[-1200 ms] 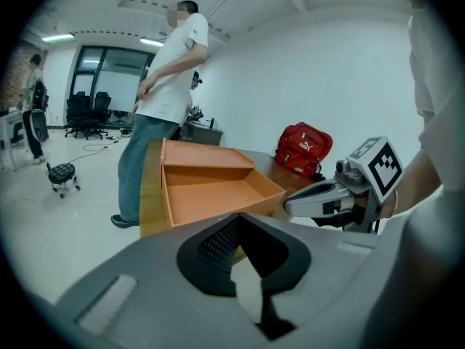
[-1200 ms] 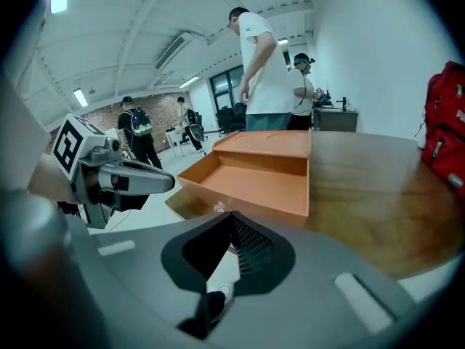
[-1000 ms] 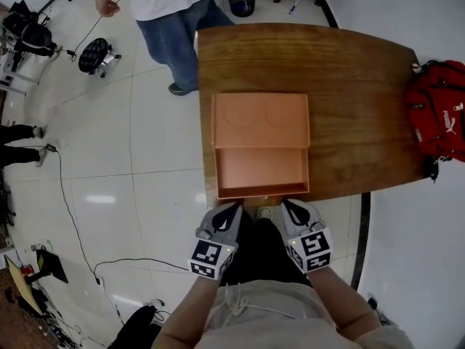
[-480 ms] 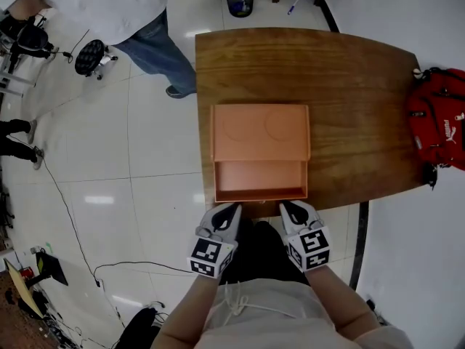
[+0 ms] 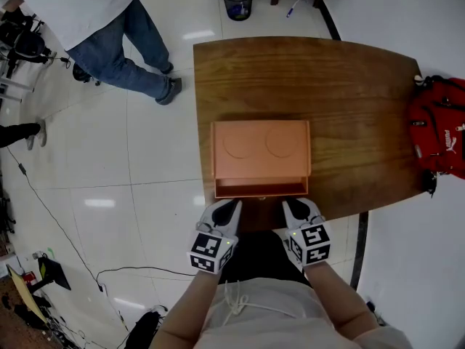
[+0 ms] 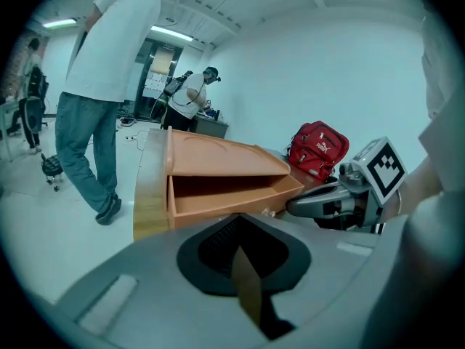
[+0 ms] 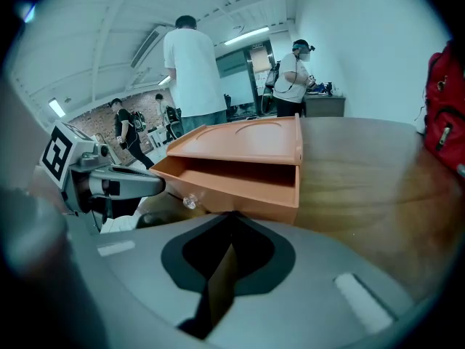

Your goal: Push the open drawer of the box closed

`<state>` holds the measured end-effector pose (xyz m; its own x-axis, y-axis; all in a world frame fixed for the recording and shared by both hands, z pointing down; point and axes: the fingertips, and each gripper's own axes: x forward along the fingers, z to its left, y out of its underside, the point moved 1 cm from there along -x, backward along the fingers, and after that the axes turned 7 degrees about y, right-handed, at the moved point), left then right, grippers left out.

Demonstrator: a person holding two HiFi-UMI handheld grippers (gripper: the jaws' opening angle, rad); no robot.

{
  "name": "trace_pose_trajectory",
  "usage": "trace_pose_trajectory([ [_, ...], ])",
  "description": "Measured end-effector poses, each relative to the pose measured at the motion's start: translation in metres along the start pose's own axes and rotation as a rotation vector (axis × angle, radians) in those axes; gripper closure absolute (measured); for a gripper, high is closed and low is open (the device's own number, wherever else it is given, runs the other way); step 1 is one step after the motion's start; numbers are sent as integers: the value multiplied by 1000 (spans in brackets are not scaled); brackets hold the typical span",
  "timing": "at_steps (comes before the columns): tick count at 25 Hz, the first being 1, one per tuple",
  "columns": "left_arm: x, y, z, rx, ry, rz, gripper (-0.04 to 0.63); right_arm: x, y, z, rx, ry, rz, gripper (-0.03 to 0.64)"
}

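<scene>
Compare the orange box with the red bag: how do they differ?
The orange box is flat-topped and rigid; the red bag is soft and lumpy. The box sits at the near edge of the wooden table, its drawer slightly open; the bag sits at the right edge. Both rest on that table.

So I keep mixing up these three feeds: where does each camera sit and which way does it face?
Head view: on the person's head, facing steeply down at table, box and open drawer; forearms, left gripper and right gripper show.
Left gripper view: on the left gripper, low, facing the drawer front; its shut jaws show, right gripper at right.
Right gripper view: on the right gripper, facing the same front; shut jaws, left gripper at left.
All share the box.
</scene>
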<state>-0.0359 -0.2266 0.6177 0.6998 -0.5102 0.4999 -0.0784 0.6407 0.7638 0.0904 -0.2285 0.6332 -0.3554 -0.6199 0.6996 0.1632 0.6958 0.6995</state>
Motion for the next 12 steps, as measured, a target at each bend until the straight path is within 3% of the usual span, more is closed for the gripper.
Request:
trace_pose_trajectory([
  [12,22,-24,24,-3,16,10,589,24,-24,-23,49,47,7,612],
])
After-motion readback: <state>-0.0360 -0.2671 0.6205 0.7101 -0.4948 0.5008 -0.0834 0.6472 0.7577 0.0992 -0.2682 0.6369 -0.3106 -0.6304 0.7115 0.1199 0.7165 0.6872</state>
